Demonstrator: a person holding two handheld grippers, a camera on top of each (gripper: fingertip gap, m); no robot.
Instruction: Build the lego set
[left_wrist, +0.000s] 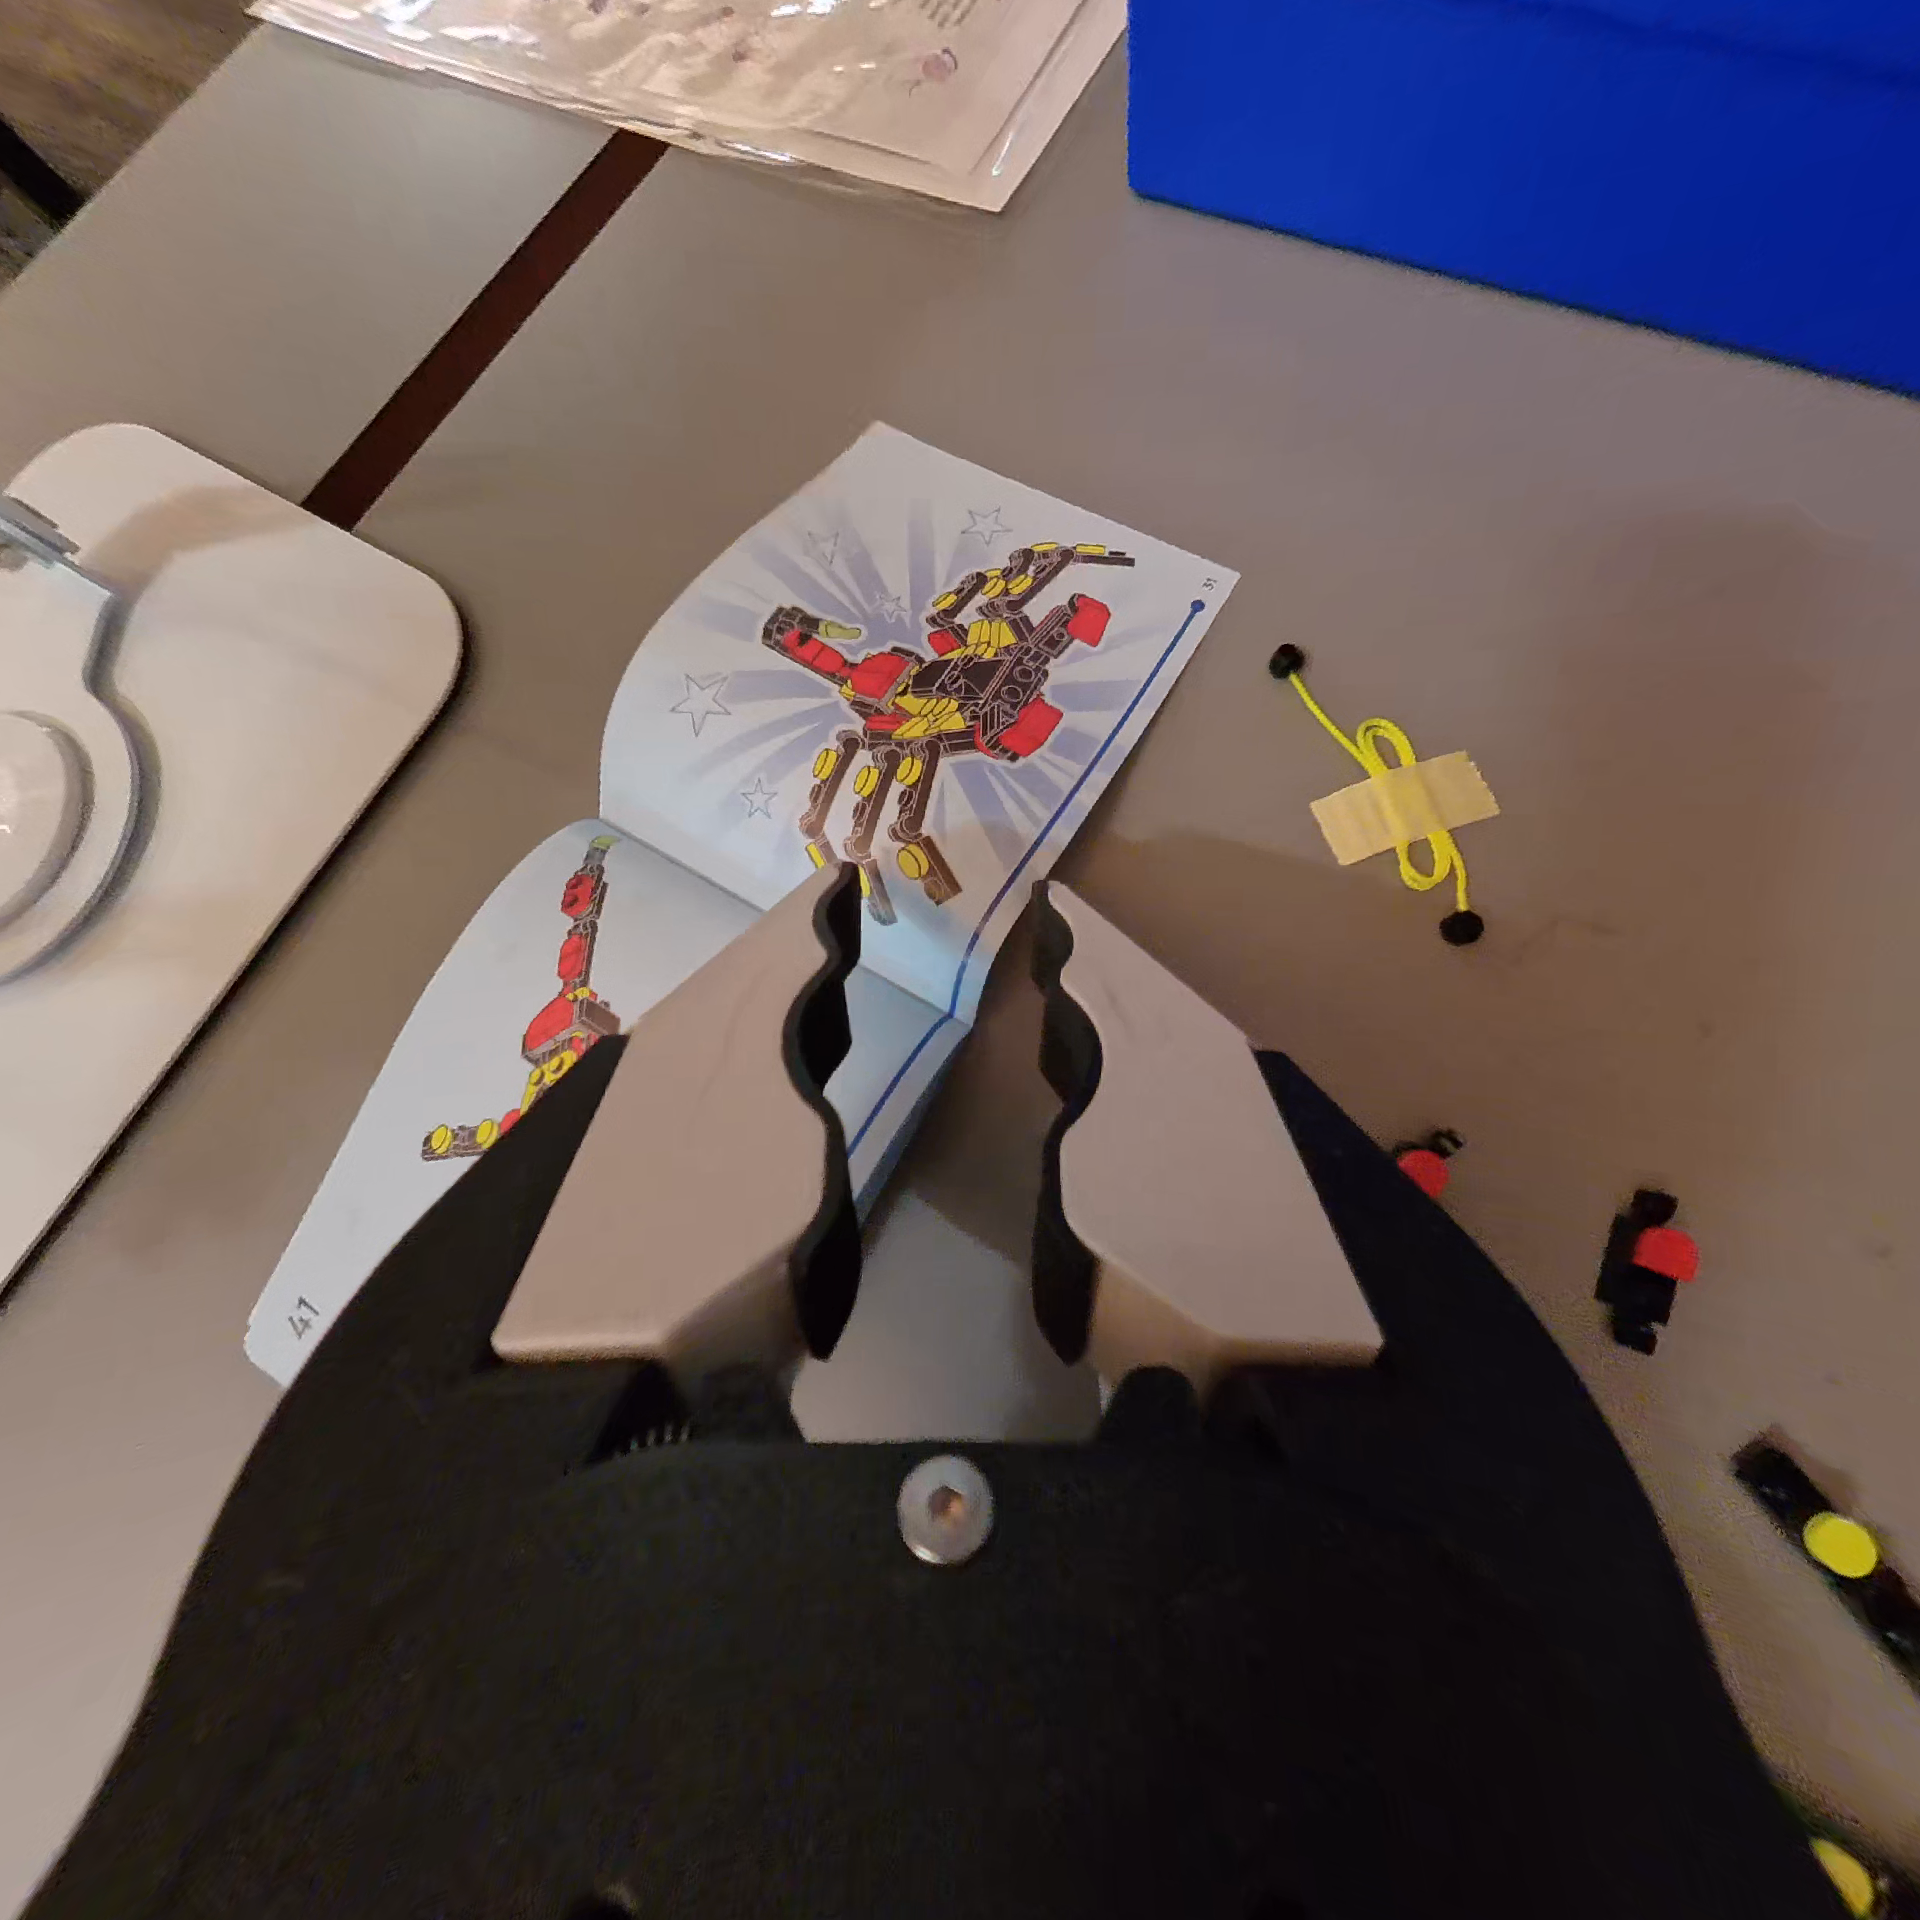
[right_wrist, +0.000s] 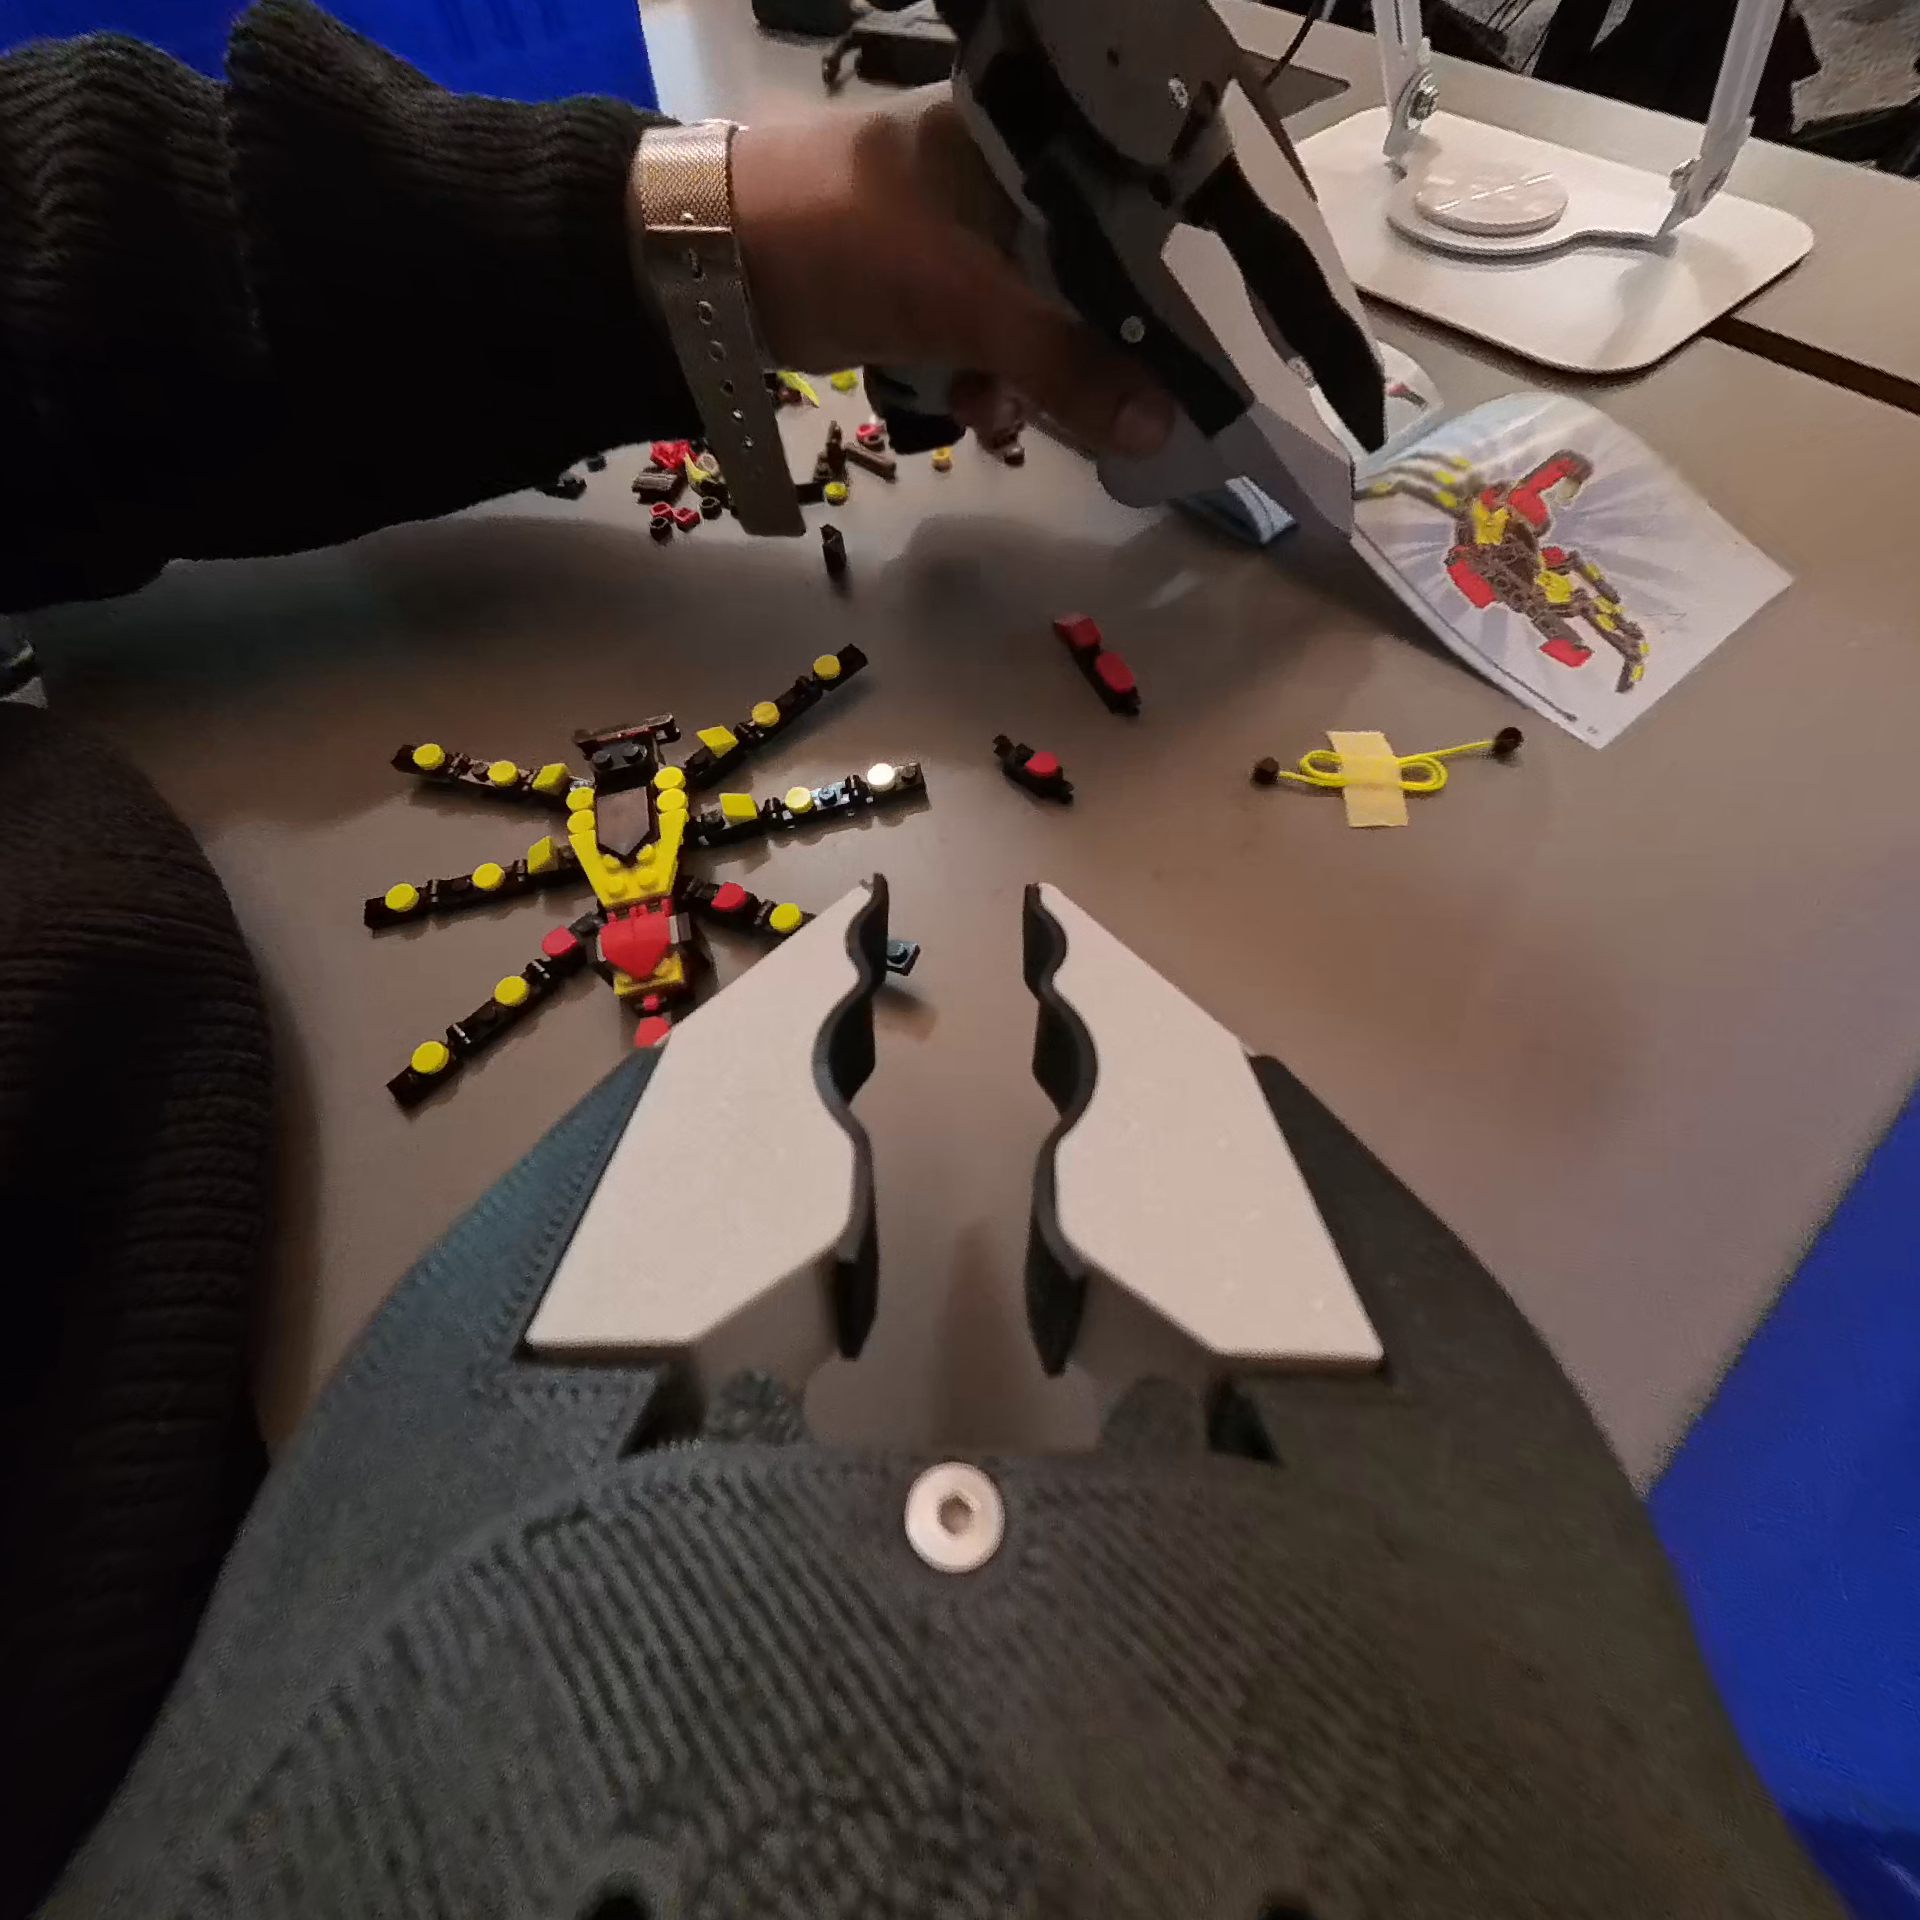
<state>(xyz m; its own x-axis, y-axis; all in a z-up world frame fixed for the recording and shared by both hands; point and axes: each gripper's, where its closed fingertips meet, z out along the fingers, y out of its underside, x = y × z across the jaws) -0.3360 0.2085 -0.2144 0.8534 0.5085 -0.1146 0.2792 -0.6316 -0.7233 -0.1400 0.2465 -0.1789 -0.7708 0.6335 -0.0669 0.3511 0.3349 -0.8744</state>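
Spider model (right_wrist: 623, 883) largely assembled; loose bricks (right_wrist: 790, 457) and 2 small sub-assemblies (right_wrist: 1096, 665) beyond it remain unattached. Left claw (left_wrist: 945, 894) and right claw (right_wrist: 956, 899) both parted, empty.

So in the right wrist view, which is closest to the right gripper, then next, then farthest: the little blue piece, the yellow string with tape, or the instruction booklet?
From the right gripper:
1. Little blue piece, right beside its left fingertip.
2. Yellow string with tape, farther ahead on the right.
3. Instruction booklet, farthest, at the far right under the left gripper.
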